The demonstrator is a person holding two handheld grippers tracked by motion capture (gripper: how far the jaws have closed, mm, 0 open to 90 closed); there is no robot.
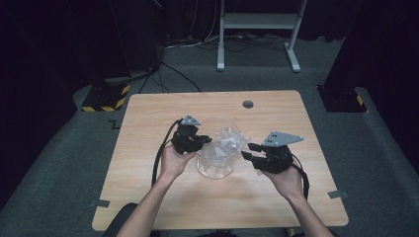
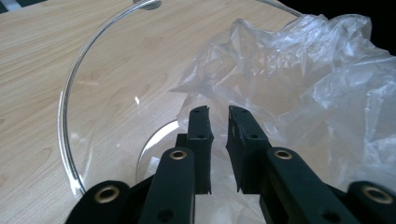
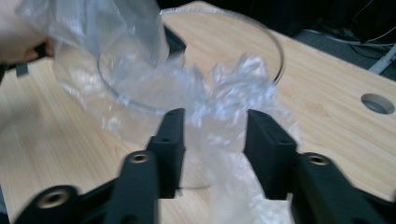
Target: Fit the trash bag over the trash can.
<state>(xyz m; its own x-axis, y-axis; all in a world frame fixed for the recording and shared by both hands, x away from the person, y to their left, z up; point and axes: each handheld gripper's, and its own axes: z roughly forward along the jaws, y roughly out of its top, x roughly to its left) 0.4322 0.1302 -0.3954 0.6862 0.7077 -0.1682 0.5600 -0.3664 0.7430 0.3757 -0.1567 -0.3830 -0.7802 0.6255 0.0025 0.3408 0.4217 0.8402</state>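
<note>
With the left gripper [image 2: 218,122] nearly closed at the glass bowl's [image 1: 215,168] edge, the plastic bag [image 3: 224,93] is best caught squarely between the right gripper's [image 3: 214,135] parted jaws.

A glass bowl [image 1: 216,150] sits in the middle of the table [image 1: 148,118]. A plastic bag [image 1: 232,140] lies in the bowl and hangs over its right side. The left gripper [image 1: 205,140] is at the bowl's left edge, and the right gripper [image 1: 248,151] is just right of the bag
</note>
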